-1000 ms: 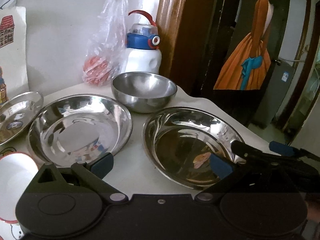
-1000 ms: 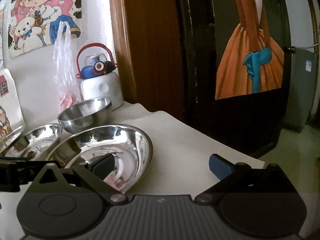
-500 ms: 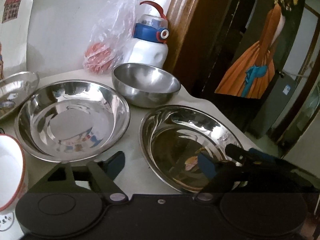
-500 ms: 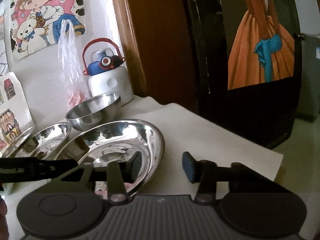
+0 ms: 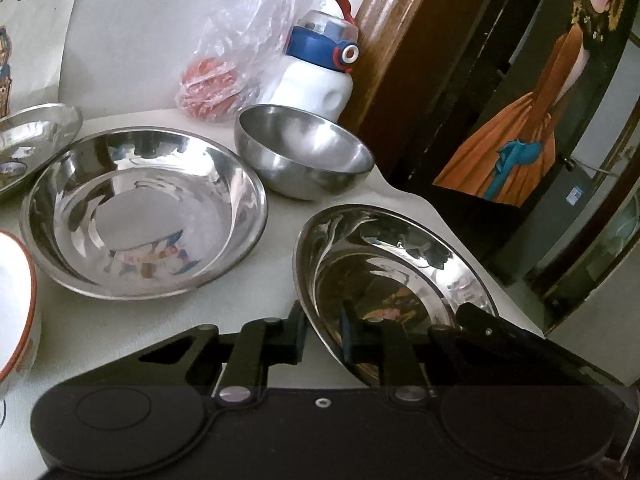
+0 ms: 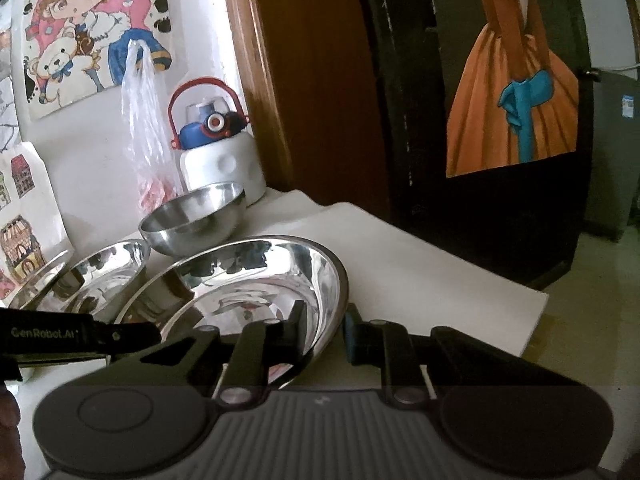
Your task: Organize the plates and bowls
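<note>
A shiny steel plate (image 5: pixel 400 264) lies at the table's right end; it also shows in the right wrist view (image 6: pixel 256 276). My left gripper (image 5: pixel 322 338) is shut on its near left rim. My right gripper (image 6: pixel 326 330) is shut on its right rim. The plate looks tilted, lifted a little on the grippers' side. A second steel plate (image 5: pixel 140 208) lies to the left. A round steel bowl (image 5: pixel 304 160) stands behind them. A third steel plate (image 5: pixel 28 140) sits at the far left.
A white cup with a red rim (image 5: pixel 14 304) stands at the near left. A white and blue water bottle (image 5: pixel 320 76) and a plastic bag (image 5: pixel 228 64) stand against the wall. The table's right edge (image 6: pixel 536 316) drops off beside a dark door.
Both grippers closed from open onto opposite rims of the right plate. The left wrist view moved forward and tilted, and the plate now looks raised.
</note>
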The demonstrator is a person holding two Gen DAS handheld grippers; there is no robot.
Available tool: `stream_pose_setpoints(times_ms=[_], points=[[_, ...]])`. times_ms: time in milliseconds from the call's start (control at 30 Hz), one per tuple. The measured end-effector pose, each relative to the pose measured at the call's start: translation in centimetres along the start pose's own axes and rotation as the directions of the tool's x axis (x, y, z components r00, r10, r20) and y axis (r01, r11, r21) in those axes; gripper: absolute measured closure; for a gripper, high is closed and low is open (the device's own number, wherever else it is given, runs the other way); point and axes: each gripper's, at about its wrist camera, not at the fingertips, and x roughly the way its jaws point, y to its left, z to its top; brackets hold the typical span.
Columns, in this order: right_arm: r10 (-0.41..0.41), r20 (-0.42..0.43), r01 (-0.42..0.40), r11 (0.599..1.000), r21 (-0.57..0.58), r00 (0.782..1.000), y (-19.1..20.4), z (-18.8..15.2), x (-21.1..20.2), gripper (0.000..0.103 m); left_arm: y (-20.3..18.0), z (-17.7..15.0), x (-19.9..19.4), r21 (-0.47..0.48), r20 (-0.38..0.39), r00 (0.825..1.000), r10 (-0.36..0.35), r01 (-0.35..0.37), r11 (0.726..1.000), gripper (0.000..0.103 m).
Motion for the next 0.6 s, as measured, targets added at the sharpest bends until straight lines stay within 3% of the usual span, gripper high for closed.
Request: stream_pose_setpoints(times_ms=[333, 600], points=[[0.015, 0.061, -0.013, 0.999, -0.035, 0.998, 3.8, 2.4, -2.2, 0.081, -0.1, 0.5, -3.6, 0.002, 0.052, 0.998, -0.037, 0.037, 0.999, 0.085], [0.099, 0.061, -0.095, 0.994, -0.057, 0.993, 10.0, 3.6, 0.3, 0.081, 3.8, 3.0, -6.4, -0.047, 0.125, 0.992, 0.025, -0.019, 0.999, 0.084]])
